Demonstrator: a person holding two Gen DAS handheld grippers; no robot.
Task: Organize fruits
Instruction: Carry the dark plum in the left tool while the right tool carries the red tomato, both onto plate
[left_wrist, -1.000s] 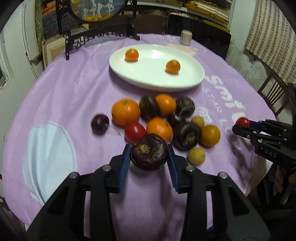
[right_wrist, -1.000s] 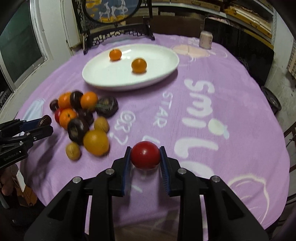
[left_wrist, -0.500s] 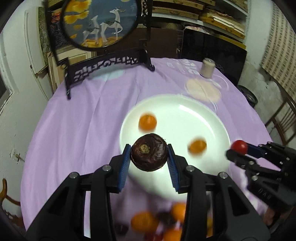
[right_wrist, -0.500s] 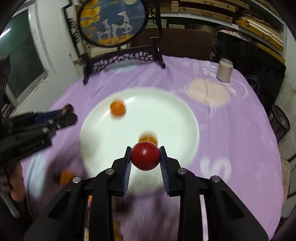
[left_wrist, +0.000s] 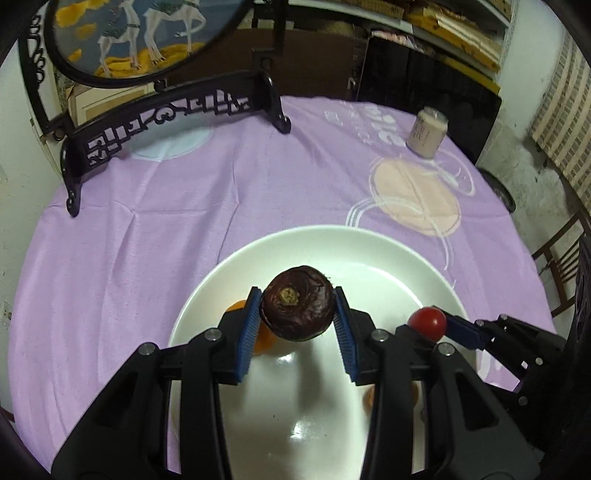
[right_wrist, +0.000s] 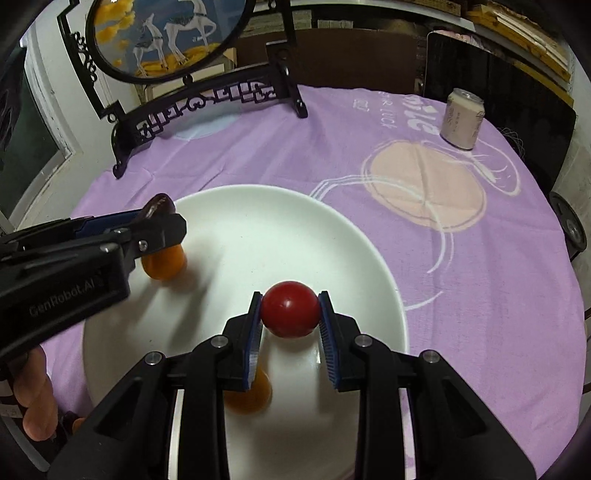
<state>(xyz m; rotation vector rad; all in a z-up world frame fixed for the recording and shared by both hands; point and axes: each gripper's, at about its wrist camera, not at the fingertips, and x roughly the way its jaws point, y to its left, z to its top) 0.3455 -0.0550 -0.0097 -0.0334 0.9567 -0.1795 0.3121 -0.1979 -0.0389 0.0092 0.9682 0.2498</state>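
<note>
My left gripper (left_wrist: 297, 325) is shut on a dark purple round fruit (left_wrist: 297, 302), held above the white plate (left_wrist: 369, 251). My right gripper (right_wrist: 290, 321) is shut on a red round fruit (right_wrist: 290, 308), also over the white plate (right_wrist: 258, 206). In the left wrist view the right gripper (left_wrist: 430, 325) shows at the right with the red fruit (left_wrist: 428, 323). In the right wrist view the left gripper (right_wrist: 159, 218) reaches in from the left. Two small oranges lie on the plate: one (right_wrist: 164, 264) under the left gripper, one (right_wrist: 249, 398) partly hidden below my right fingers.
A black carved stand (right_wrist: 207, 107) with a round painted panel stands at the table's far edge. A pale drink can (right_wrist: 463, 120) stands at the far right on the purple cloth (right_wrist: 480, 295). A person's hand (right_wrist: 35, 395) shows at the lower left. A wooden chair (left_wrist: 561, 258) stands beside the table.
Both grippers have travelled forward from the fruit pile to above the white plate, each still holding its fruit. The pile has dropped out of view.
</note>
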